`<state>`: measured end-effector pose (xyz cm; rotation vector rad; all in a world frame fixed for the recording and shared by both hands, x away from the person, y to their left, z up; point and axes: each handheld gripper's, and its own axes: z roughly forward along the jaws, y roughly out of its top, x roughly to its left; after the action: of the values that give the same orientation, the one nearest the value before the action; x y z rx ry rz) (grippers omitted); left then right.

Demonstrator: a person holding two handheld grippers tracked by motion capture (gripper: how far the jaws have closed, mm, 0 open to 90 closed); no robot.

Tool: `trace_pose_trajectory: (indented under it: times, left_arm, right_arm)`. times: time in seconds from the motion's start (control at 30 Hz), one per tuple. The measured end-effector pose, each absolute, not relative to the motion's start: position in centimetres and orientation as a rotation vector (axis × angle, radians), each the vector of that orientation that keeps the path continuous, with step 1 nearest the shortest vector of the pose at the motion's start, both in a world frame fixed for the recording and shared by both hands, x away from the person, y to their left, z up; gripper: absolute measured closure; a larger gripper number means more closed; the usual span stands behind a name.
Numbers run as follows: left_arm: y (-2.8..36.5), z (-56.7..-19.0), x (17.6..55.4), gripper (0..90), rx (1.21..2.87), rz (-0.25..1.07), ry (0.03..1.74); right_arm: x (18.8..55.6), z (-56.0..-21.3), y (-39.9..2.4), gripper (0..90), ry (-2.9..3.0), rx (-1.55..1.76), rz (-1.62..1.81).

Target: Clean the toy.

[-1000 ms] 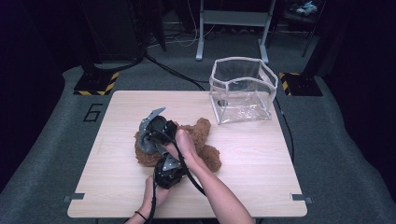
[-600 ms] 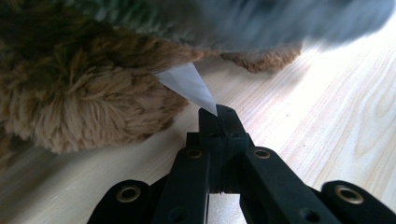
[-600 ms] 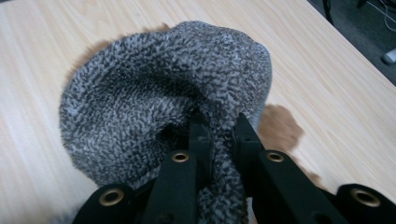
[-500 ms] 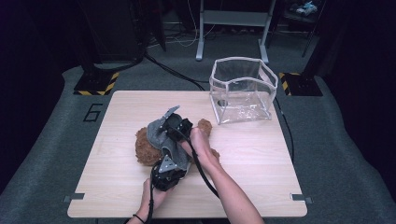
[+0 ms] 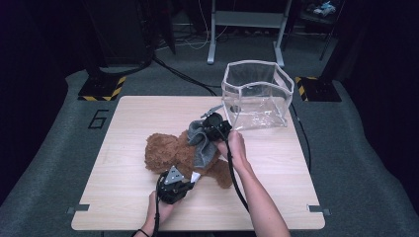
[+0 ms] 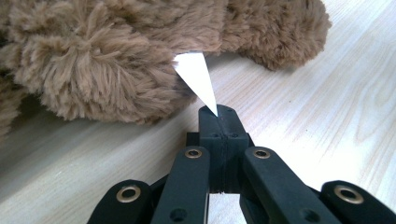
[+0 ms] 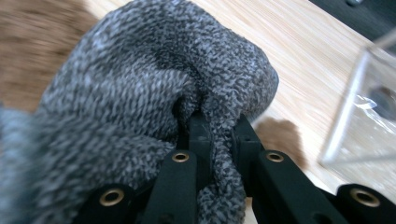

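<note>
Brown teddy bear (image 5: 170,154) lies mid-counter (image 5: 123,123), left tongs (image 6: 218,113) at its 6 o'clock pinched tight on its white tag (image 6: 196,77), right tongs (image 7: 215,126) at its 2 o'clock clamped on its grey knitted garment (image 7: 135,98).

the right gripper (image 5: 213,129) has carried the grey cloth (image 5: 201,143) across the table, from over the bear (image 5: 170,153) toward the clear bin (image 5: 257,94). the cloth now trails off the bear's body, pulled up at the gripper end. the right hand (image 5: 233,147) has moved with it, and the bear's head shows uncovered at the left.
</note>
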<state>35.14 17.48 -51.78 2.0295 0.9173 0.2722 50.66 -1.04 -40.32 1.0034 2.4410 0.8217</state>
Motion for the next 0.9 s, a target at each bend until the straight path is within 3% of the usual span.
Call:
trace_pose_trajectory:
  times: [0.4,0.7,0.9]
  left_arm:
    - [18.2,-52.0,35.3,90.0,2.018,0.265,0.948]
    - [18.3,-52.0,35.5,90.0,2.020,0.280,0.952]
    - [18.6,-52.0,35.6,90.0,2.017,0.273,0.953]
  right_arm:
    - [52.0,-43.3,-5.8,82.6,2.371,1.218,0.661]
    - [50.4,-40.7,-6.8,82.6,2.254,1.139,0.658]
    - [51.6,-42.9,-9.0,82.5,2.259,1.261,0.607]
